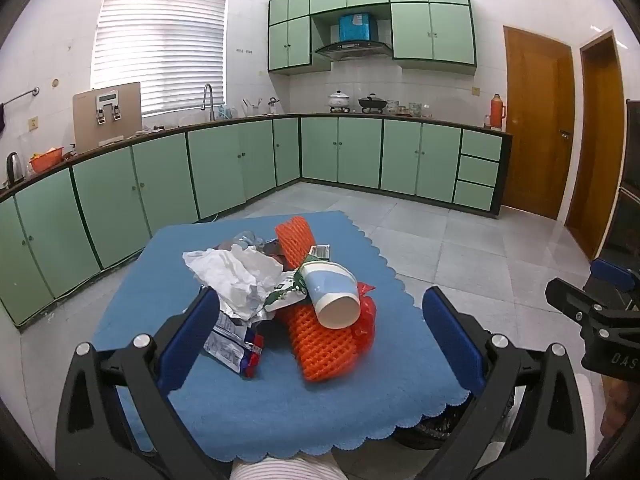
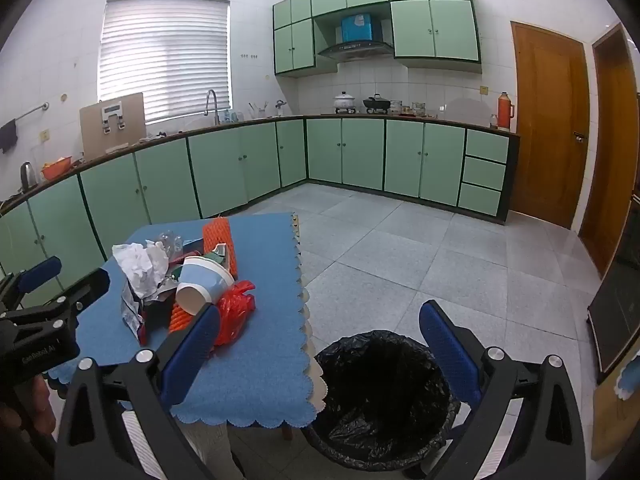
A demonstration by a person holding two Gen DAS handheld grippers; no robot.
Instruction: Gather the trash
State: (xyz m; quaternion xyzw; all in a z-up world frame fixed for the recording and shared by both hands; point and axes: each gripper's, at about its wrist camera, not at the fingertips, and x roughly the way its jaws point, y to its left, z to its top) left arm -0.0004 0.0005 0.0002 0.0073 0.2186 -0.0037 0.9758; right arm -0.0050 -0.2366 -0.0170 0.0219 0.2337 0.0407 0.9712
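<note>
only "das" legible on right claw (image 1: 612,280), barcode wrapper (image 1: 230,344) unreadable

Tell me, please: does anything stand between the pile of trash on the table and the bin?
Nothing visible does. The trash pile lies on the blue tablecloth, and the black-lined bin stands open on the floor beside the table's edge.

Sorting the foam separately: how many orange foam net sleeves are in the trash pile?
2. One orange foam net sleeve lies at the near side of the pile, under the paper cup; the other is propped up at the far side. More may be hidden beneath.
</note>
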